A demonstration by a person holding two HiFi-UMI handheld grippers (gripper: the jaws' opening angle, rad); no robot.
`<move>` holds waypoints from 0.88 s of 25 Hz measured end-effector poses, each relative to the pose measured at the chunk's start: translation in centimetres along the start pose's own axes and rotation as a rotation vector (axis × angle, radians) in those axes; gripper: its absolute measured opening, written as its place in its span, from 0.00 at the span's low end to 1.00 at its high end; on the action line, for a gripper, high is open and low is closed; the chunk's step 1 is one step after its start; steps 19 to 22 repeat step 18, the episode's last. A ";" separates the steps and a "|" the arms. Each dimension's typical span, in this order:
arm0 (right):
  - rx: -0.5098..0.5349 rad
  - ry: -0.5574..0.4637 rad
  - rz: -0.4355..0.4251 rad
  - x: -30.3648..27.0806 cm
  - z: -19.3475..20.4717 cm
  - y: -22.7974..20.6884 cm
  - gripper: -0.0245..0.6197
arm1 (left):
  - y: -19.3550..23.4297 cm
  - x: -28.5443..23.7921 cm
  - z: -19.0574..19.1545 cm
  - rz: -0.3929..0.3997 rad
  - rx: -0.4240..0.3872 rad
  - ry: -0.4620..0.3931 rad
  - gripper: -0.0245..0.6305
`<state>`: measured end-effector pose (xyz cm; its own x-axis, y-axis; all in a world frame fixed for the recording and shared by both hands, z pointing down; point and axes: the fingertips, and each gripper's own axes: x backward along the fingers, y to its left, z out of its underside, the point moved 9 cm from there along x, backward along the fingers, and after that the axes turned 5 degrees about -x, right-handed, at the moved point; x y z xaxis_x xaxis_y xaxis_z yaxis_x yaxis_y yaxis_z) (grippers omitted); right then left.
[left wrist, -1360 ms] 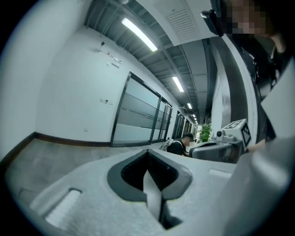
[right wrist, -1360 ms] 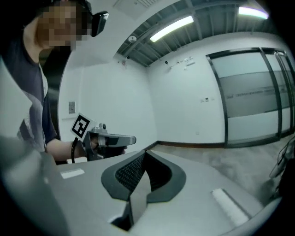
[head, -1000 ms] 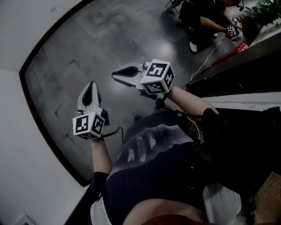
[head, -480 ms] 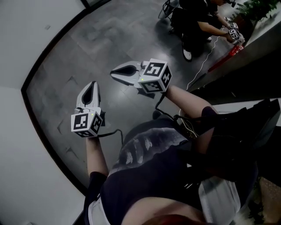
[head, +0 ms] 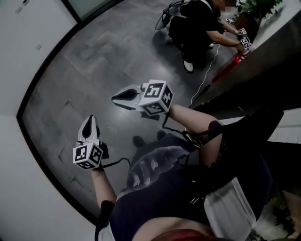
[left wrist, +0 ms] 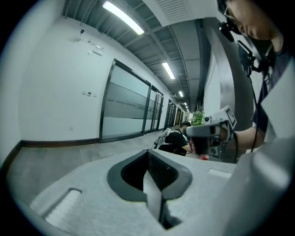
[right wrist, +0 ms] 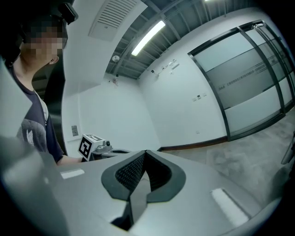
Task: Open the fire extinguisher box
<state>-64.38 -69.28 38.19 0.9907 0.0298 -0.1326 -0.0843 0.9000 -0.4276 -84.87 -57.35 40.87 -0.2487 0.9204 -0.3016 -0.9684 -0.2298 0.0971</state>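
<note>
At the upper right of the head view, at the foot of a dark wall panel (head: 263, 70), a long red object (head: 229, 67) lies at floor level. It is just beside a crouching person in dark clothes (head: 195, 23). Whether this red object is the fire extinguisher box cannot be told at this size. It lies well apart from both grippers. A thin white cable (head: 205, 77) runs over the floor along the same panel, and a green leafy plant (head: 256, 7) stands in the top right corner. The right gripper (head: 117, 97), white with a black-and-white marker cube, is held over the dark grey tiled floor (head: 94, 56) and points to the picture's left. Its jaws are clenched pad to pad with nothing between them. The left gripper (head: 89, 122), of the same make, sits lower and further left and points up the picture. Its jaws are likewise pressed together and empty. The two grippers are apart, not touching. Below them shows the wearer's dark shirt with a pale print (head: 155, 179). A white wall (head: 23, 56) with a black skirting strip (head: 43, 79) borders the floor on the left. The left gripper view adds a dark-framed glass partition (left wrist: 129, 106) and ceiling strip lights (left wrist: 122, 17).
</note>
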 end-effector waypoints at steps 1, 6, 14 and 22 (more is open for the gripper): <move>-0.005 -0.002 0.004 -0.3 0.1 -0.4 0.04 | 0.7 0.0 0.5 -0.006 0.013 0.006 0.04; -0.061 -0.029 0.037 -3.2 0.0 -0.8 0.04 | 4.2 -1.1 2.4 0.026 0.066 0.026 0.04; -0.134 -0.048 0.105 -4.8 -0.5 -0.7 0.04 | 6.7 -4.9 0.4 0.223 0.078 0.017 0.04; -0.149 -0.028 0.143 -0.6 -0.1 -4.5 0.04 | 3.3 -10.5 0.8 0.251 0.091 -0.027 0.04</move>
